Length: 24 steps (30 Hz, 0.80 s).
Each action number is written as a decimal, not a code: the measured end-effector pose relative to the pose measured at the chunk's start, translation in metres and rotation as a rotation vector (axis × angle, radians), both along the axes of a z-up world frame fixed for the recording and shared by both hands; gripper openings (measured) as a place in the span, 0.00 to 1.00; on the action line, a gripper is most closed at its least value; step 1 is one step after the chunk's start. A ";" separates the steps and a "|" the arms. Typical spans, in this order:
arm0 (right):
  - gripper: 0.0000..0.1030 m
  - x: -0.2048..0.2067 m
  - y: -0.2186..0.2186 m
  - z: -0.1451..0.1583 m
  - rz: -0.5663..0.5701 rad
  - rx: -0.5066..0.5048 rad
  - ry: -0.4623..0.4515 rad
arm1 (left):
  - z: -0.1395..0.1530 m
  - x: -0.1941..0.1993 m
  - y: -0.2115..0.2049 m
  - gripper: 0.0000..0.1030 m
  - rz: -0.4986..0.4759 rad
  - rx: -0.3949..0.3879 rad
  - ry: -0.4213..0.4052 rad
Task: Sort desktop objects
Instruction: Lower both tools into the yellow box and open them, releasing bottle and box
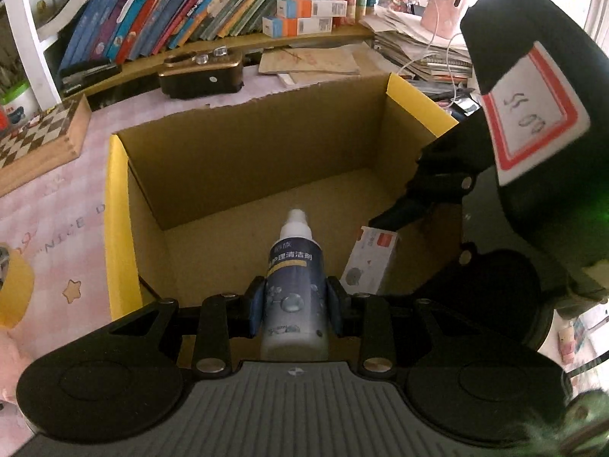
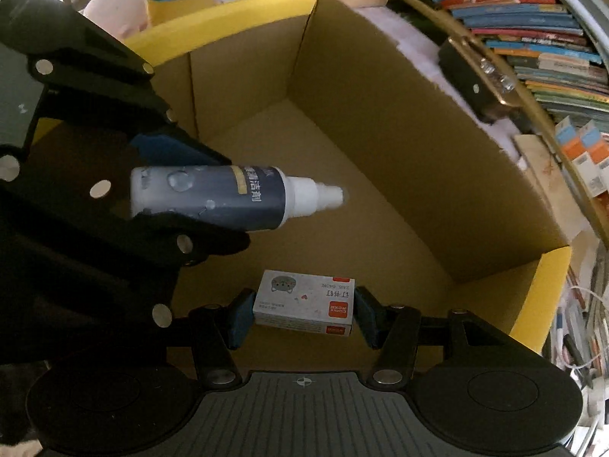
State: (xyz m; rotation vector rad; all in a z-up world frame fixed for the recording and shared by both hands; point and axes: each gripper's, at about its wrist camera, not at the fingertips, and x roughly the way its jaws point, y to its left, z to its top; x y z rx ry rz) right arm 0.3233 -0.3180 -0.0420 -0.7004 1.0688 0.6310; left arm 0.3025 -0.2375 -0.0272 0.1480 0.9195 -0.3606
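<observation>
The left hand-held gripper [image 1: 293, 306] is closed on a spray bottle [image 1: 293, 285], its blue pads pressing the dark label on both sides, and the white nozzle points forward and down into an open cardboard box [image 1: 266, 152] with yellow rims. In the right wrist view the same bottle [image 2: 213, 198] hangs over the box floor, held at its lower half, with the left hand-held gripper [image 2: 182, 190] reaching in from the left.

The right hand-held gripper [image 2: 300, 310] is partly closed around a small box of staples [image 2: 304, 301]; the pads touch its two short ends. The staple box is over the near part of the cardboard box [image 2: 418, 152], just below the bottle. In the left wrist view it [image 1: 371, 262] sits just right of the bottle.

The cardboard box stands on a worktop with a pink cloth [image 1: 57, 209]. Near it lie a chessboard [image 1: 34, 141], a roll of yellow tape [image 1: 13, 289] and a dark case [image 1: 201, 72], in front of a shelf of books [image 1: 171, 7].
</observation>
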 end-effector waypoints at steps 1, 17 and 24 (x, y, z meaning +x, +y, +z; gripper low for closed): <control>0.54 0.001 -0.001 0.000 0.002 0.002 0.010 | 0.000 0.000 0.000 0.30 0.001 -0.005 0.002; 0.76 -0.007 -0.009 0.018 -0.043 0.020 -0.134 | 0.022 -0.016 0.011 0.55 0.024 -0.078 -0.110; 0.76 -0.027 -0.042 0.054 -0.186 0.225 -0.240 | 0.056 -0.043 0.021 0.80 0.075 -0.126 -0.246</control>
